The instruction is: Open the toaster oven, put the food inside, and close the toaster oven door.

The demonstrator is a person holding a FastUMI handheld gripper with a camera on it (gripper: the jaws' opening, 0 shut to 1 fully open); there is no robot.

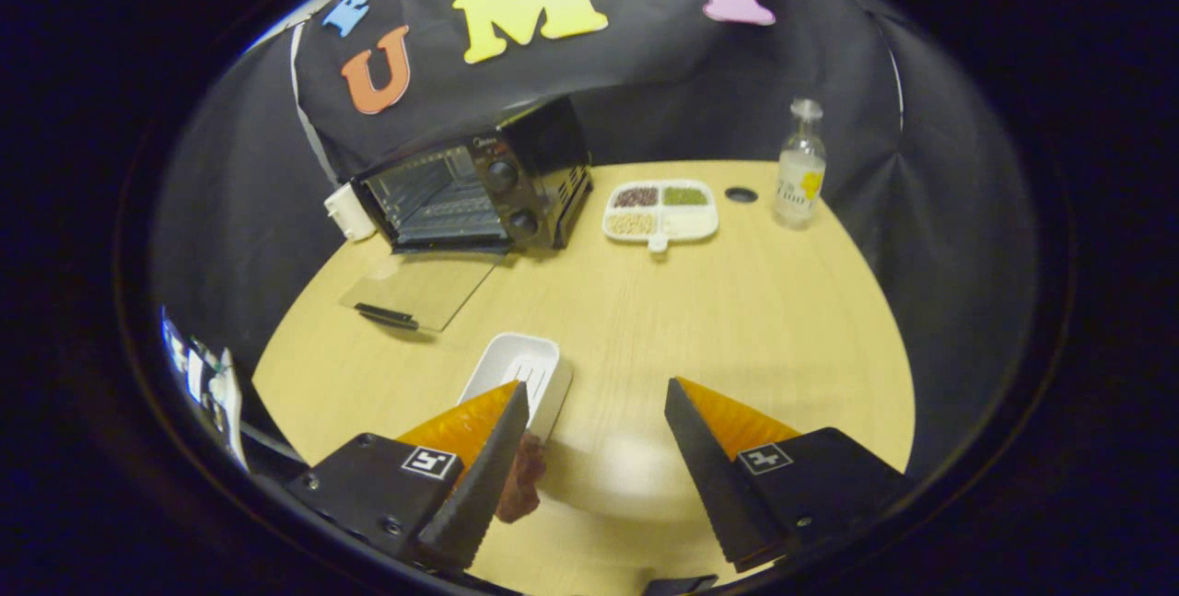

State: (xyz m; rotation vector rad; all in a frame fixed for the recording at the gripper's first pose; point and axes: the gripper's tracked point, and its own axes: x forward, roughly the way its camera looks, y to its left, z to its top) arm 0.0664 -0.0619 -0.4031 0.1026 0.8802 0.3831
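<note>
on a pale wooden table [737, 320], a toaster oven [474, 191] stands at the far side, its glass door [419, 292] folded flat toward the gripper, so the rack is ready for loading; the gripper [597, 412] hangs released, fingers wide apart, grasping nothing; a brown piece of food [520, 481] sits just inside the left finger beside a white tray [520, 366]; a divided dish [661, 209] and bottle [799, 168] stand beyond.

Bare table [737, 320] leads to the open toaster oven [470, 195].
</note>
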